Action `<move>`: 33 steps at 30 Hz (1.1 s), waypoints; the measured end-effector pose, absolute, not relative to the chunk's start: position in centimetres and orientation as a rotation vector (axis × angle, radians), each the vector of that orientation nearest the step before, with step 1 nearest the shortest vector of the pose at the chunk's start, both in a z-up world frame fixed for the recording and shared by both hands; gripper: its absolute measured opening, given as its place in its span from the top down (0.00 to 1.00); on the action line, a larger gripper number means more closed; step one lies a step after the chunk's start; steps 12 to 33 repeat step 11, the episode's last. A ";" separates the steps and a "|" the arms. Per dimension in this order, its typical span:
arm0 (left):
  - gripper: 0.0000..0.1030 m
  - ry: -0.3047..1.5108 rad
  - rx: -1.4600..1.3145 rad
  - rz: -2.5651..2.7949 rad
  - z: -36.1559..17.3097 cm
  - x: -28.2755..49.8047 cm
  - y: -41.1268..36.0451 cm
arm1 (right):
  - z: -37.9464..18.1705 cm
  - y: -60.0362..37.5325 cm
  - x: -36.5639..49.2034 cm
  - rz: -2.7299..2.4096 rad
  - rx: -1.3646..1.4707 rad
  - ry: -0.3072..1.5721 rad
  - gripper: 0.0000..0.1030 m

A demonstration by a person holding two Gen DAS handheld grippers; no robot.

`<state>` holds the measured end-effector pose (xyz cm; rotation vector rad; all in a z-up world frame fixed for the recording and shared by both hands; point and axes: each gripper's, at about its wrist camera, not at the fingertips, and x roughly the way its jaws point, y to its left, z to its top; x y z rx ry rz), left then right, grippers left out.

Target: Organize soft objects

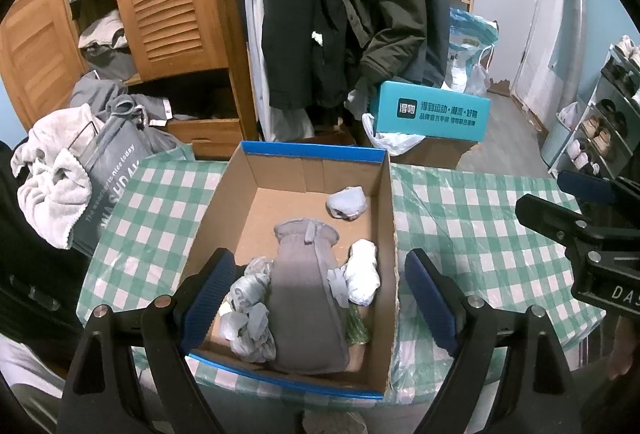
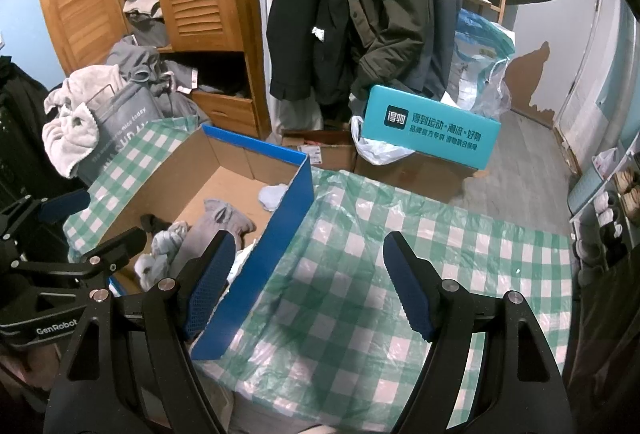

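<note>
left gripper [image 1: 316,298]: jaws apart, tilted down | right gripper [image 2: 310,286]: same

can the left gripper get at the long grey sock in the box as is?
Probably yes. The left gripper is open, hanging over the open-topped cardboard box, its jaws straddling the long grey sock, which lies on top of the smaller rolled socks with nothing covering it.

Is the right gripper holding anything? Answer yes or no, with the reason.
No: the right gripper stands open over the checked tablecloth, beside the cardboard box, with nothing between its fingers.
</note>
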<state>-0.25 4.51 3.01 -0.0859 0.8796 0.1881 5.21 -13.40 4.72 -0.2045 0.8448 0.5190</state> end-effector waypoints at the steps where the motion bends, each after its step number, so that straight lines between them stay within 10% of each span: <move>1: 0.14 0.880 -0.085 0.188 3.0 -0.2 4.5 | 4.7 -13.4 5.2 0.519 -0.205 0.845 0.26; 33: 0.14 0.876 -0.090 0.166 3.0 -0.3 4.4 | 4.8 -13.3 5.3 0.518 -0.204 0.846 0.26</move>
